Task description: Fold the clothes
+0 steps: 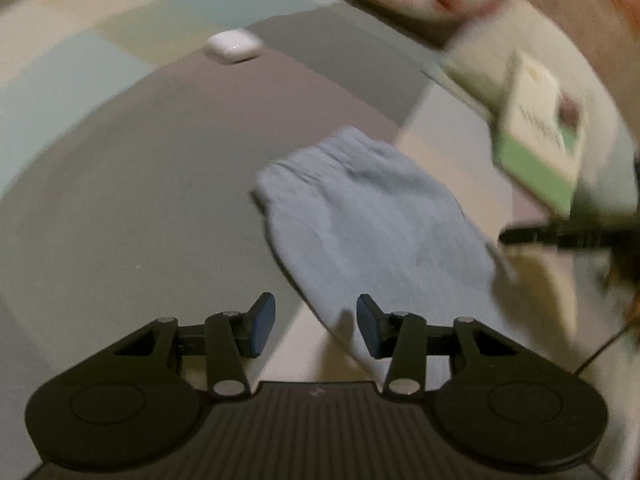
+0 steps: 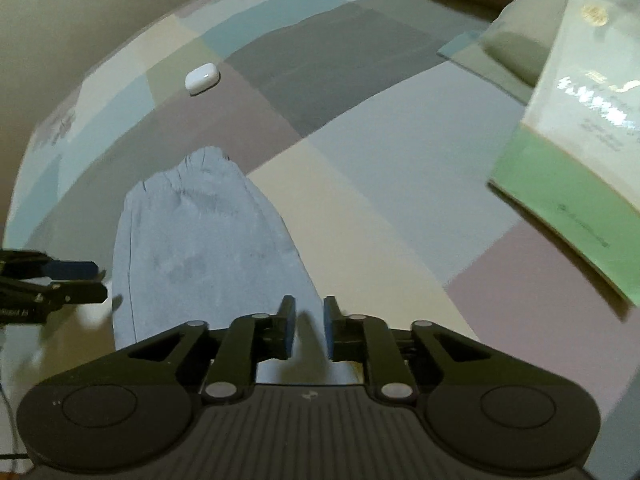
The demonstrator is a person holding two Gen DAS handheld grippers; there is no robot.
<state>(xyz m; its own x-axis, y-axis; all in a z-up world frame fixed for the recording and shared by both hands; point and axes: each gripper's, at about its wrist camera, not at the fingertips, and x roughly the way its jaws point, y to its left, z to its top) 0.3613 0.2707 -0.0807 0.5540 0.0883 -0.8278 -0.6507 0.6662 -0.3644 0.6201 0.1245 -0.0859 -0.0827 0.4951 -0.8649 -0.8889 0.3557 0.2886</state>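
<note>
Right wrist: patchwork bedspread (image 2: 360,152), white case (image 2: 202,77), green-and-white book (image 2: 568,184)

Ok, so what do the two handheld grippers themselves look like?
The left gripper and right gripper look alike: matte black bodies with a ribbed top plate, round discs at either side, silver pivot pins on the linkages, and two fingers faced with blue pads. A thin dark cable runs by the left view's right edge.

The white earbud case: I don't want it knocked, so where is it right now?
The white earbud case lies on the patchwork bedspread, in the upper left of both views, well beyond the blue garment and apart from it.
</note>
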